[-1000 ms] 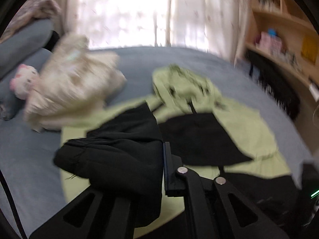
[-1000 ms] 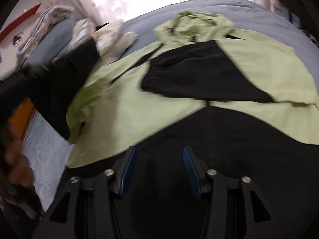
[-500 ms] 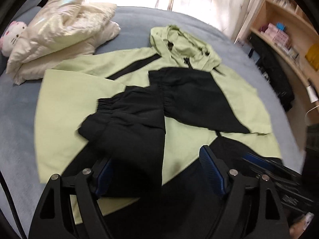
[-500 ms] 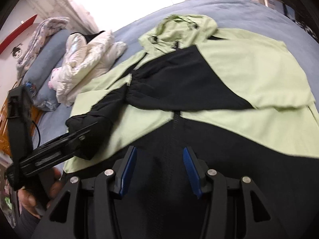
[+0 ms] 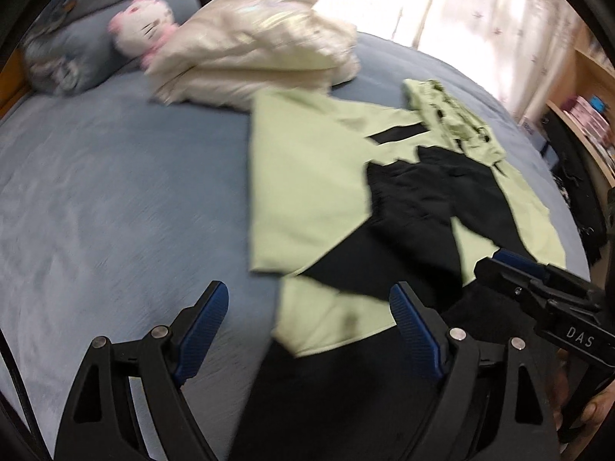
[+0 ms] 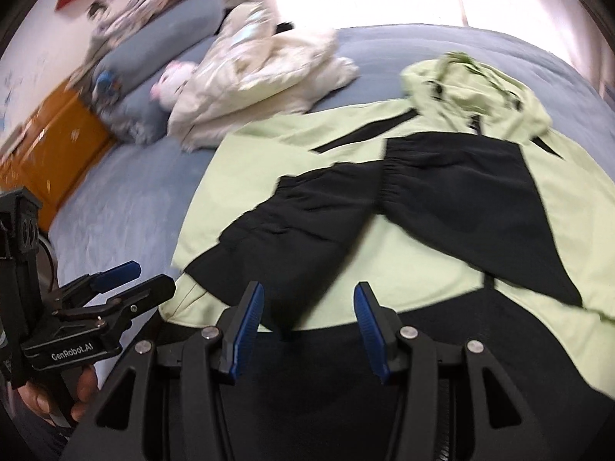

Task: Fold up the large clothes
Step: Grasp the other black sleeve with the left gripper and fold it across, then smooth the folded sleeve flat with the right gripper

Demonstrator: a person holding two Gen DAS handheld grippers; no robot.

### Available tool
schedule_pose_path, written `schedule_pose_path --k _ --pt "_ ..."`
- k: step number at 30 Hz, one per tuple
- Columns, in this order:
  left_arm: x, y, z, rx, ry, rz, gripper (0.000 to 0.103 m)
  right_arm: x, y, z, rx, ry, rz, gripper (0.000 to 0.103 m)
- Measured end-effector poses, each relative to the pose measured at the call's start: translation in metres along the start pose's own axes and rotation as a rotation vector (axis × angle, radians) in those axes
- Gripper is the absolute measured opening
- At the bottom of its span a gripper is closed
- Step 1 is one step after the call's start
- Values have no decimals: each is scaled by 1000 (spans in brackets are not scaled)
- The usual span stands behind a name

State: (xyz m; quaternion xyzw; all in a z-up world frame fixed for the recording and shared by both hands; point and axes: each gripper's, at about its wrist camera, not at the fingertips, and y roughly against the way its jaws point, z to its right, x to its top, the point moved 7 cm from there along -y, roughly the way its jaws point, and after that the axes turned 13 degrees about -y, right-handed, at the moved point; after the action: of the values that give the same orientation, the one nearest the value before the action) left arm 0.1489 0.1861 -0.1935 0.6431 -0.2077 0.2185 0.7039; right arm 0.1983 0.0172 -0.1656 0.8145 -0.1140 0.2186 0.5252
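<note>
Left wrist view shows my left tongs [image 5: 307,326] spread wide with nothing between the blue pads [image 5: 203,326], hanging over the near left edge of the jacket [image 5: 307,176] where it meets the blue bed [image 5: 115,192]. My right tongs [image 6: 309,326] are parted too, though more narrowly, and hold nothing; they hover above the jacket's black hem [image 6: 326,384], with the pads clear of the cloth as far as I can tell.

From the right wrist view, the green-and-black jacket lies front up across the bed, hood [image 6: 472,77] pointing away from me. Both black sleeves are folded in over the chest: the left sleeve [image 6: 292,215] runs slantwise from the near left edge up to the middle, and the right sleeve [image 6: 472,199] slants the other way, their cuffs touching near the zip.

Beyond the jacket's far left shoulder sits a cream puffy coat [image 6: 261,77] in a heap, just touching the green cloth in the left wrist view. A pink-and-white plush toy [image 5: 144,25] rests against it, beside the blue pillows [image 6: 161,50]. A wooden shelf [image 5: 588,107] stands at the right.
</note>
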Motion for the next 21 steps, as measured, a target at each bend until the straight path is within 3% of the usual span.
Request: schedule_pose_path --k 7,12,13,14,15,19,21 --pt "-20 -7 -22 -7 48 -31 85 -6 -37 -26 -110 161 -31 49" --pt "-24 -8 -22 -27 61 -33 85 0 -64 -29 -306 292 -2 49" --pt "-25 -8 -21 -32 59 -32 85 4 -64 -30 -315 304 11 44" --pt "-25 -7 -19 -32 53 -31 85 11 -61 -31 -323 314 32 12" --pt "-24 -6 -17 -30 44 -27 85 18 -56 -33 -322 317 48 4" --pt "-18 2 -7 -19 -2 0 85 71 10 -31 -235 224 246 4" --pt "-15 6 -2 -12 -21 14 85 99 58 -9 -170 97 354 4"
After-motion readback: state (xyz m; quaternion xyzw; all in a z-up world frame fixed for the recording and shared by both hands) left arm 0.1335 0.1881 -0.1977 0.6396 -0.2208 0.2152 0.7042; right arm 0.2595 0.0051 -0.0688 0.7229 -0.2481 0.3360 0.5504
